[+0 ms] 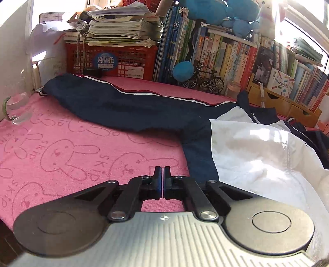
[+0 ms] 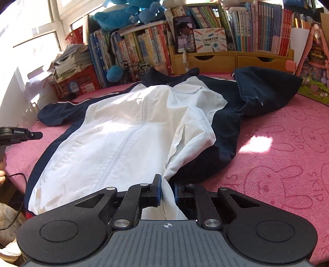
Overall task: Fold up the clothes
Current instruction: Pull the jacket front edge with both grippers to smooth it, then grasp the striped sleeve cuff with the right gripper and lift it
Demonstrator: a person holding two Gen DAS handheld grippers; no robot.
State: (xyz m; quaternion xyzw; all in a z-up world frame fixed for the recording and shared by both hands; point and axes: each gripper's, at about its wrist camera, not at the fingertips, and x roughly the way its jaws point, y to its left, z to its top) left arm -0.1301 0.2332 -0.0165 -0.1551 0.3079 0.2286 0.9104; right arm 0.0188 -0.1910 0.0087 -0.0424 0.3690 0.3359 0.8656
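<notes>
A navy and white jacket [image 2: 127, 127] lies spread on a pink towel [image 2: 287, 160], white body in the middle, navy sleeves out to both sides. My right gripper [image 2: 167, 180] is shut on the white hem at the jacket's near edge, and the cloth bunches up between the fingers. In the left wrist view one navy sleeve [image 1: 115, 102] with a white stripe stretches away to the left, and the white body [image 1: 257, 152] lies to the right. My left gripper [image 1: 163, 174] hovers over the pink towel [image 1: 61, 156] just left of the jacket, jaws shut with nothing between them. The same left gripper [image 2: 37, 135] shows at the far left edge.
Rows of books [image 2: 257, 26], a wooden drawer unit [image 2: 232, 59], a red basket [image 1: 115, 59] under stacked papers, blue plush toys [image 1: 218, 12], a small model bicycle [image 1: 205, 80] and a glass cup [image 1: 17, 107] line the back and left. A colourful bag [image 2: 312, 71] stands at the right.
</notes>
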